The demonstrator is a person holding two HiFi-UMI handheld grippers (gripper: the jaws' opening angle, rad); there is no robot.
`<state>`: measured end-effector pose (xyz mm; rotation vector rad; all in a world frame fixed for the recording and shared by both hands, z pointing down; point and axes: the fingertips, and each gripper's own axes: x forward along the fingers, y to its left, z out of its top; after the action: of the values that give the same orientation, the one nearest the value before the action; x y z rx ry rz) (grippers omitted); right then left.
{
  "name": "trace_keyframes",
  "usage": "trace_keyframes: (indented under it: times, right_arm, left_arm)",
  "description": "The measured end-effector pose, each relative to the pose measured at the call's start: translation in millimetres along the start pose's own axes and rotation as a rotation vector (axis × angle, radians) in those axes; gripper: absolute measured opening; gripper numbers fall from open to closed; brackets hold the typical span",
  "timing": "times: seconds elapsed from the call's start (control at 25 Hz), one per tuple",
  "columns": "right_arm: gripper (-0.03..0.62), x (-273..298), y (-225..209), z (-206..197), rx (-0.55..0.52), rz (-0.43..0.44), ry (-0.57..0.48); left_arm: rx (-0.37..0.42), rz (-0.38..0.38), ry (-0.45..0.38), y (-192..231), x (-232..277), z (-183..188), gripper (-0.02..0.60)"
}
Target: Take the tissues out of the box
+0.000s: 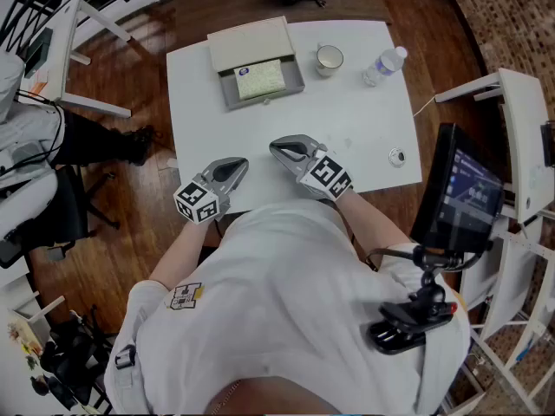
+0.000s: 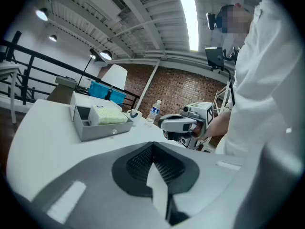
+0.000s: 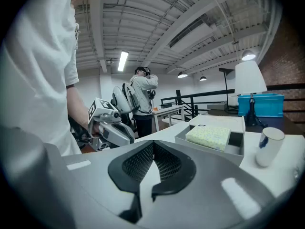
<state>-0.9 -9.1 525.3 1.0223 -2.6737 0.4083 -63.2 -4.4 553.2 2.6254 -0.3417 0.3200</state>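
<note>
So, progress check: basically nothing is done yet. The box (image 1: 269, 94) sits open with its lid flipped back, and the pale, speckled pack of tissues (image 1: 261, 80) is lying inside it, untouched as far as I can see.

Your left gripper (image 1: 232, 170) and right gripper (image 1: 283, 151) both hang well short of the box, on your side of it, over the near edge of the desk (image 1: 364, 137). Neither is anywhere close to touching the box. Both have their jaws pressed together with nothing between them — each gripper's own view shows the pads meeting on thin air.

Other stuff around: a cup (image 1: 329, 58) is just to the right of the box, and a water bottle (image 1: 384, 65) is further out on that same side, beyond the cup. Neither looks like it's in your way.

What's left is pretty much the whole job, I'd say — reach out to the box, spread a gripper over the pack, pinch it and lift it clear. The lid being open already saves you one step at least.
</note>
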Motion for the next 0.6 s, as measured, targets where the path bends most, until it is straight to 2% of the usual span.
trace_keyframes:
  times: [0.28, 0.44, 0.52, 0.6]
  right_arm:
    - [0.000, -1.6, -35.4, 16.6, -0.049, -0.031, 0.008]
    - [0.006, 2.2, -63.9, 33.5, -0.130, -0.030, 0.036]
    - [0.033, 10.2, -85.3, 38.7, -0.202, -0.030, 0.071]
    - [0.092, 20.4, -107.1, 40.6, -0.273, -0.025, 0.125]
  left_arm:
    - [0.017, 0.015, -0.010, 22.0, 2.5, 24.5, 0.000]
    - [0.023, 0.048, -0.041, 35.1, 0.1, 43.3, 0.000]
    - [0.033, 0.053, -0.047, 47.8, 4.7, 51.2, 0.000]
    - [0.055, 0.044, -0.040, 58.1, 10.2, 57.1, 0.000]
